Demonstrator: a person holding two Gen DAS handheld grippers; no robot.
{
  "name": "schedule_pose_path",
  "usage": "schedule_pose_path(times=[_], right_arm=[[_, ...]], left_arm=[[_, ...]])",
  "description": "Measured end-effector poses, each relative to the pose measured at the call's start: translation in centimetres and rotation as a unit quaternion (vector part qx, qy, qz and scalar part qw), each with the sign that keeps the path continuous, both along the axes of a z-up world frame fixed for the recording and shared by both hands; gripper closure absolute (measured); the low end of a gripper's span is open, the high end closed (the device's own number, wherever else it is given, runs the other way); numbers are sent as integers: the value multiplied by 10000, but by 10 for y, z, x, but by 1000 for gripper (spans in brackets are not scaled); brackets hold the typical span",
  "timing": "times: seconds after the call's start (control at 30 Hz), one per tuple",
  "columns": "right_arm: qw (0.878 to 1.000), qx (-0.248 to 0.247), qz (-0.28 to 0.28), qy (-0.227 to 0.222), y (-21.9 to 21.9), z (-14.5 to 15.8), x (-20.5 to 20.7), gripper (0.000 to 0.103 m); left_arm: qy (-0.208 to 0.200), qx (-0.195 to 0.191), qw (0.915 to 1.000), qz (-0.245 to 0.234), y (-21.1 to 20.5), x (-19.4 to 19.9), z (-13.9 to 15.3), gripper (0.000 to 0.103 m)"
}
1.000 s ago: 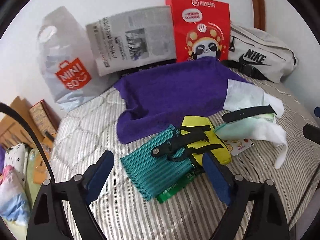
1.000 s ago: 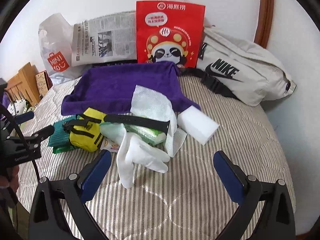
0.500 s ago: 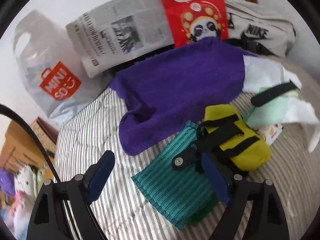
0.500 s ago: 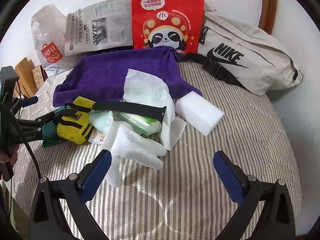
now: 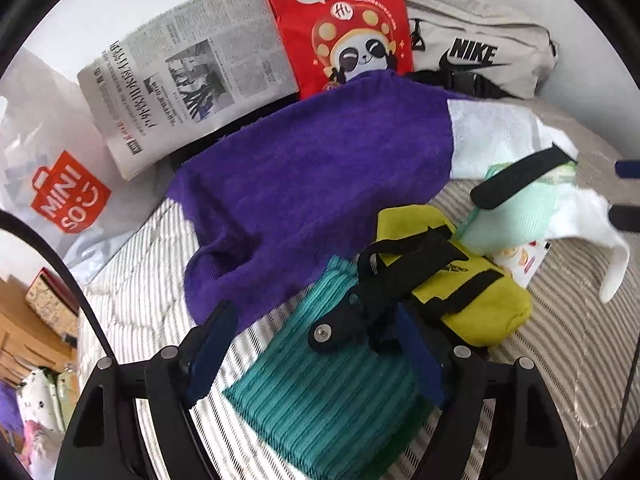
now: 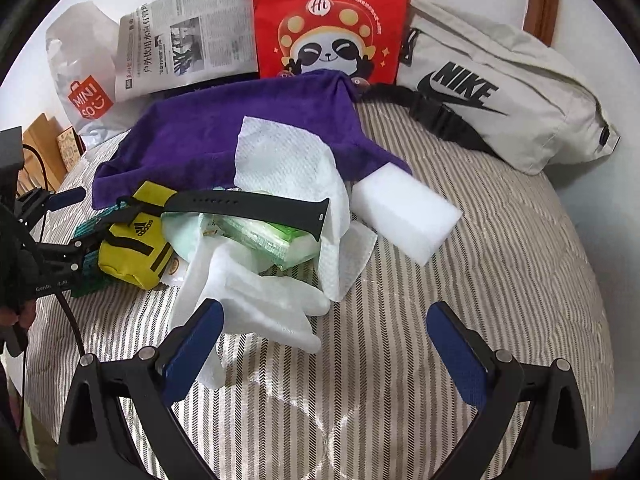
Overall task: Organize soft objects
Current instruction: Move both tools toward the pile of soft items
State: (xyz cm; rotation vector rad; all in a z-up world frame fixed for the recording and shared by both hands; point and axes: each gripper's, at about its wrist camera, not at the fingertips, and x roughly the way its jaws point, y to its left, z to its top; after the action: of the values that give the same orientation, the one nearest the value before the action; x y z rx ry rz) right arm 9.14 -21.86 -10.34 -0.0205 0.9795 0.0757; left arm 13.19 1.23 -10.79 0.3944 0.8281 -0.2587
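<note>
The teal ribbed cloth point(image 5: 332, 396) lies folded flat on the striped bed point(image 5: 560, 380), at the near left edge of a heap of soft things, with the black strap end point(image 5: 340, 330) of the yellow pouch point(image 5: 472, 288) draped over its upper part and the purple towel point(image 5: 304, 184) just behind it. The left gripper point(image 5: 316, 354) is down over this cloth, its fingers point(image 5: 210, 344) closing with the cloth and the strap end between them, though the pads do not yet appear to press on either. So the step in hand looks like the first pick from the heap: taking the teal cloth, or the pouch by its strap; which of the two is meant cannot be told. The next move calls for settling the fingers low enough to catch the fabric's edge rather than only the strap, since pulling the strap would drag the pouch along. The right gripper point(image 6: 324, 344) hangs over the white glove point(image 6: 256, 300) at the front of the heap, fingers spread wide and holding nothing; the white sponge block point(image 6: 404, 216) lies just beside the paper towel point(image 6: 288, 164) further back
</note>
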Motion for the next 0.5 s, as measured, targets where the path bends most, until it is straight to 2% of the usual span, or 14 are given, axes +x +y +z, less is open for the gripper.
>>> schedule_pose_path(times=[0.07, 0.13, 0.23, 0.37, 0.5], right_arm=[[10000, -5, 13, 26, 2, -1, 1, 3], [10000, -50, 47, 38, 4, -2, 1, 3], [9999, -93, 89, 30, 6, -1, 1, 3], [9999, -72, 73, 52, 6, -2, 2, 3], [9999, -88, 92, 87, 8, -5, 3, 3]], left_arm=[[53, -76, 9998, -146, -3, 3, -1, 36], [158, -207, 9995, -189, -2, 6, -2, 64], [313, -561, 9979, -121, 4, 12, -1, 77], [479, -982, 9940, -23, 16, 18, -1, 79], [479, -758, 9958, -172, 9, 19, -3, 79]])
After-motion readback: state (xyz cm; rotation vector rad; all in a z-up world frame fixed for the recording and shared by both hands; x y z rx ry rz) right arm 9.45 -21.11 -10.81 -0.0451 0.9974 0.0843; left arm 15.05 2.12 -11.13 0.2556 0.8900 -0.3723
